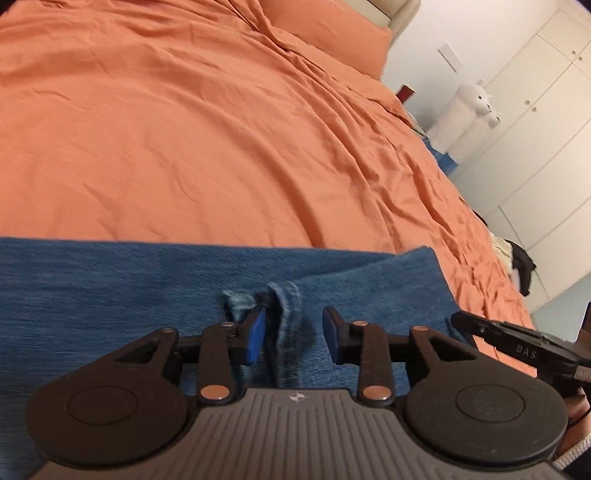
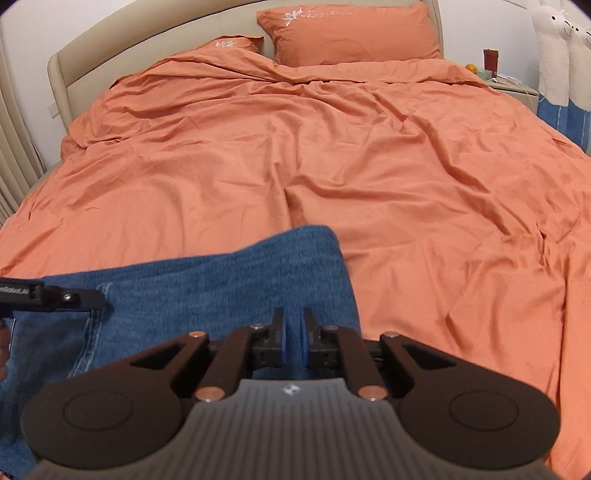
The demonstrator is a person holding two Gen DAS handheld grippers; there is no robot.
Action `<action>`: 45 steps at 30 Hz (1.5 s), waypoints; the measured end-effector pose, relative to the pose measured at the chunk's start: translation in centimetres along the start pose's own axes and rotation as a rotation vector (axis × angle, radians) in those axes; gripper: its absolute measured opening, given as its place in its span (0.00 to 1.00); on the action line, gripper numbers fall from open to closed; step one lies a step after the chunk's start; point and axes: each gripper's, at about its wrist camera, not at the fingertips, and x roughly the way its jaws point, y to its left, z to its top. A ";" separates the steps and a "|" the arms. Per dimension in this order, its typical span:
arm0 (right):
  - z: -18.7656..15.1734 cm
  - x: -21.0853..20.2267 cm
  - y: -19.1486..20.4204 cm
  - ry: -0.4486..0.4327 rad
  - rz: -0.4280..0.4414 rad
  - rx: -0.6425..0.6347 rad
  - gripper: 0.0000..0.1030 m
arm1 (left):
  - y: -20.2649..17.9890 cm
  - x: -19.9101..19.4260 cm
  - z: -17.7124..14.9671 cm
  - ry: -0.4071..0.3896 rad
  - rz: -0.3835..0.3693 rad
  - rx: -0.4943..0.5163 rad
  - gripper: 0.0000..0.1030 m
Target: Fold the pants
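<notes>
Blue denim pants [image 1: 110, 295] lie flat on the orange bed cover [image 1: 184, 129], near its front edge. My left gripper [image 1: 293, 336] stands open over them. A raised fold of hem [image 1: 284, 306] sits between its jaws, close to the left pad [image 1: 256, 339], and is not pinched. In the right wrist view my right gripper [image 2: 293, 332] is shut just above the pants [image 2: 221, 280], near their right edge. I cannot tell if cloth is caught in it. The right gripper's tip [image 1: 458, 319] shows to the right of the left one. The left gripper's tip [image 2: 92, 299] rests over a seam.
The wrinkled orange cover [image 2: 332, 166] stretches far ahead to two pillows [image 2: 351, 33] and a beige headboard [image 2: 147, 37]. To the right are a nightstand [image 2: 513, 85] with small items, white plush llamas [image 2: 554, 48] and white wardrobe doors [image 1: 535, 110].
</notes>
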 end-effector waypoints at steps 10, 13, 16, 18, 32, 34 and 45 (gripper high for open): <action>1.0 -2.2 -0.7 -0.019 -0.046 -0.067 0.01 | -3.0 -5.5 -0.2 -0.145 0.040 0.095 0.01; 2.7 -1.0 -0.5 -0.026 -0.026 -0.063 0.00 | -1.9 -4.3 0.3 -0.069 0.074 0.073 0.01; 4.1 1.2 0.0 -0.032 -0.015 -0.063 0.00 | -0.9 -1.7 0.1 -0.014 0.099 0.080 0.01; 4.6 3.2 0.2 -0.005 -0.026 -0.068 0.00 | -0.5 -0.5 -0.2 -0.010 0.103 0.067 0.01; 3.8 3.3 -1.2 0.086 -0.010 -0.091 0.00 | -2.3 -0.4 -0.2 0.038 0.185 0.146 0.09; 2.3 -0.1 -1.5 0.065 -0.005 -0.112 0.00 | -3.0 -2.2 -0.6 0.008 0.185 0.145 0.09; -9.2 -7.8 -0.4 0.030 -0.125 -0.283 0.18 | -7.1 -3.7 -7.0 0.098 0.185 0.269 0.06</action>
